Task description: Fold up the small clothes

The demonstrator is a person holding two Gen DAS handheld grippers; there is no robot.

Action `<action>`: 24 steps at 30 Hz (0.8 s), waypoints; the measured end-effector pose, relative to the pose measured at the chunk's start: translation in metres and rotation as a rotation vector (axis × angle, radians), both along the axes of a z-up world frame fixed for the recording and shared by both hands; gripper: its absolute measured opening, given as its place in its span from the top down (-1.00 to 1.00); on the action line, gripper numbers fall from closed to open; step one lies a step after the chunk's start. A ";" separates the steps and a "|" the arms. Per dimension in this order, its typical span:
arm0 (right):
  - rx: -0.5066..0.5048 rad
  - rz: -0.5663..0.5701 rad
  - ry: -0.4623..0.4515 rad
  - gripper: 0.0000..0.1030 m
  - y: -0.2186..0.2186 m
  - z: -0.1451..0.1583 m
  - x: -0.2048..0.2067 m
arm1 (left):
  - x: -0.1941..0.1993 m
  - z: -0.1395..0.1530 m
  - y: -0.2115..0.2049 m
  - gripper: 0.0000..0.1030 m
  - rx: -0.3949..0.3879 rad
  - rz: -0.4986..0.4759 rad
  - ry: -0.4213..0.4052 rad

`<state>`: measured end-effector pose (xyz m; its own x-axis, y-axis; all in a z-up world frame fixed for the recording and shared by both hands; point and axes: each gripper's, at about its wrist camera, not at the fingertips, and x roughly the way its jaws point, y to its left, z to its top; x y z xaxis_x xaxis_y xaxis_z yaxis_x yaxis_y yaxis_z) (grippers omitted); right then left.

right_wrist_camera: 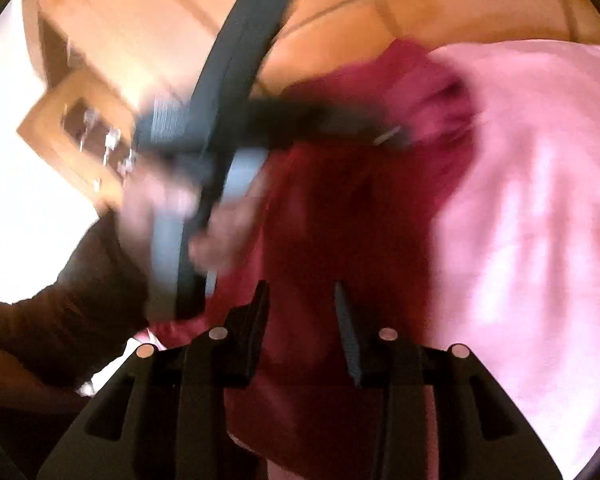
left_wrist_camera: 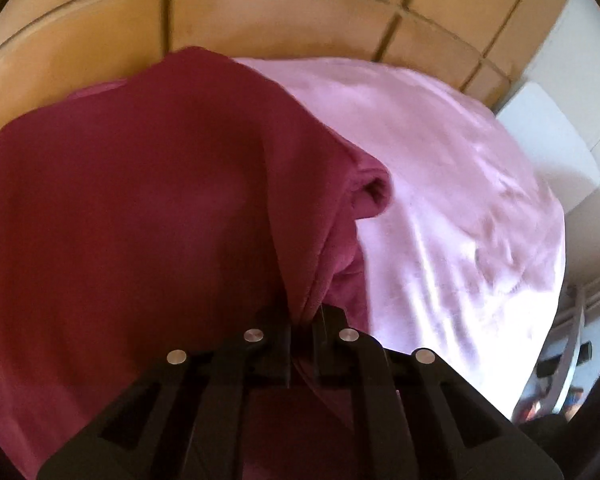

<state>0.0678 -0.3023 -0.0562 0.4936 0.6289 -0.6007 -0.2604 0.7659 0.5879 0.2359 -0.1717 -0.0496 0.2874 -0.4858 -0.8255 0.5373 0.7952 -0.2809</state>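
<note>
Left claw pinches our red garment's fold; right claw gapes empty over it, pink cloth rightward.

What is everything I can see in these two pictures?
Dark red fleece garment: one, maroon, draped over the pink cloth, a fold pinched by the left gripper.
Pale pink cloth: one, light pink, spread under the garment.
Orange tiled floor: orange-brown with dark joints, behind the cloth.
White chair seat: one, white, right of the cloth.
Wooden cabinet: one, light brown, blurred, far left.
Left gripper: one, black, shut on the garment.
Right gripper: one, black, jaws apart over the garment.
Hand: one, blurred, holding the left gripper.
</note>
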 end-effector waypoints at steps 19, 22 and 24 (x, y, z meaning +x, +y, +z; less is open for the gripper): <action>-0.314 -0.244 0.044 0.86 -0.020 -0.022 0.077 | -0.022 0.013 0.134 0.88 -0.279 0.187 0.022; -0.436 -0.318 -0.043 0.87 -0.039 0.007 0.055 | -0.026 0.016 0.126 0.88 -0.331 0.160 0.035; -0.579 -0.382 -0.107 0.87 -0.050 0.029 0.041 | -0.030 0.016 0.118 0.88 -0.371 0.138 0.052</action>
<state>0.1088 -0.3527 -0.0269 0.6917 -0.0071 -0.7221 0.0558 0.9975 0.0437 0.2061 -0.0537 -0.0339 0.3329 -0.7137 -0.6163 0.4103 0.6981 -0.5868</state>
